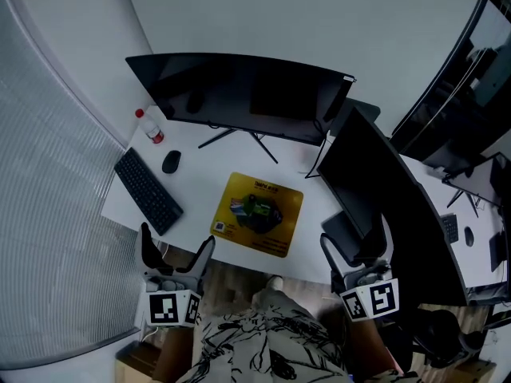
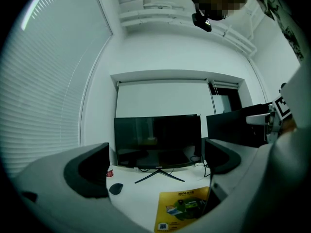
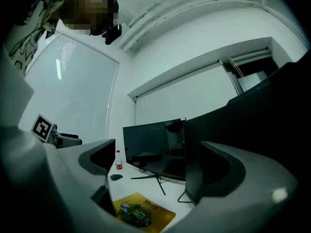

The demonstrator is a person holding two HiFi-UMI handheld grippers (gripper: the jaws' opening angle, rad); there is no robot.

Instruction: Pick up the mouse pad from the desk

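The left gripper (image 1: 177, 251) and the right gripper (image 1: 357, 250) were held off the front edge of the white rectangular desk (image 1: 206, 170), above the wood-toned floor (image 1: 239, 282). Neither touched the desk. Each gripper's jaws stood spread apart with nothing between them.

The yellow rectangular mouse pad with a dark printed picture (image 1: 257, 214) lay flat on the desk just inside its front edge, between the two grippers and slightly skewed to that edge. A black flat keyboard (image 1: 148, 190) lay along the left edge, running diagonally. A black oval mouse (image 1: 171, 161) sat just beyond the keyboard. A clear plastic bottle with a red cap and red label (image 1: 151, 126) stood at the far left corner.

A wide black monitor on a splayed stand (image 1: 239, 94) occupied the far edge. A second dark monitor (image 1: 375, 190) stood at the right edge, turned edge-on. Pale horizontal blinds (image 1: 48, 214) covered the left side of the room, and a plain white wall (image 1: 319, 22) rose behind the desk.
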